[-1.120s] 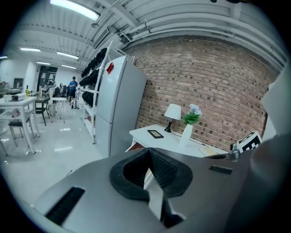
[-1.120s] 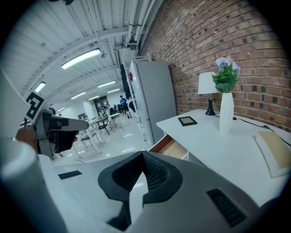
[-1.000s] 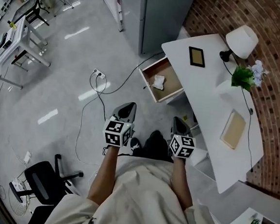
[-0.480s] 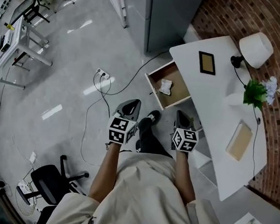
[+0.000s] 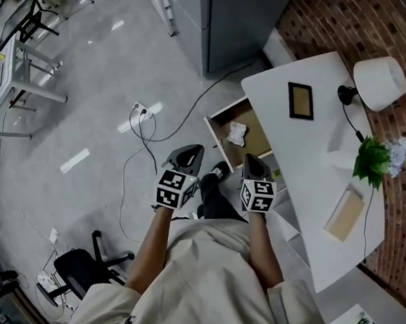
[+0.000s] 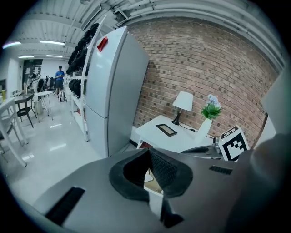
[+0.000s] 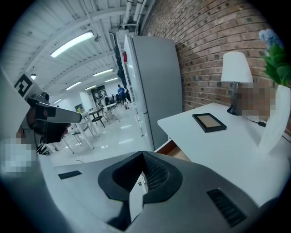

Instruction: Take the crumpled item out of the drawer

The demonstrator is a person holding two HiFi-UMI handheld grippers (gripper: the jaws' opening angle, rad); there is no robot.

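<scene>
The crumpled item [image 5: 237,132] lies in the open drawer [image 5: 256,138] of the white desk [image 5: 310,153], a pale wad too small to show a long axis or heading. The left gripper [image 5: 192,152] and right gripper [image 5: 249,162] hover short of the drawer, jaws pressed together on nothing.

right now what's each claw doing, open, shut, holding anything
Left claw: closed, nothing in it.
Right claw: closed, nothing in it.
</scene>
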